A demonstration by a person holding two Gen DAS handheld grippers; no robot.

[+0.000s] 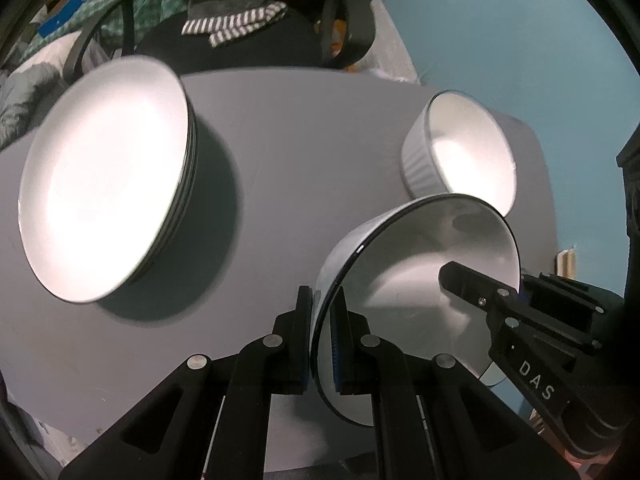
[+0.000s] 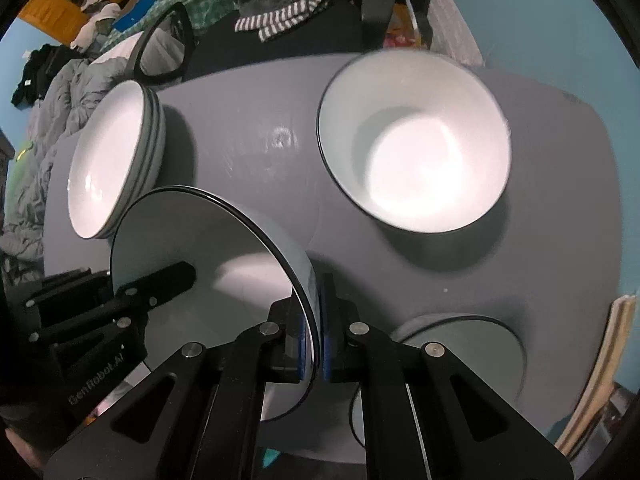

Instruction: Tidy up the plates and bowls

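Both grippers hold one white bowl (image 1: pixel 416 276) with a dark rim, lifted and tilted above the grey table (image 1: pixel 300 140). My left gripper (image 1: pixel 322 304) is shut on its near left rim. My right gripper (image 1: pixel 476 284) pinches the opposite rim, one finger inside the bowl. In the right wrist view the same bowl (image 2: pixel 208 256) is clamped at its right rim by my right gripper (image 2: pixel 316 292), with my left gripper (image 2: pixel 160 280) on the far side. A stack of white plates (image 1: pixel 104 184) sits at the left, and a ribbed white bowl (image 1: pixel 460 152) at the right.
The right wrist view shows the plate stack (image 2: pixel 116 160), the deep white bowl (image 2: pixel 416 140) on the table (image 2: pixel 260 140), and another dish (image 2: pixel 460 348) under my right gripper. A dark chair (image 1: pixel 240 48) with draped clothes stands behind the table. Bedding (image 2: pixel 52 128) lies left.
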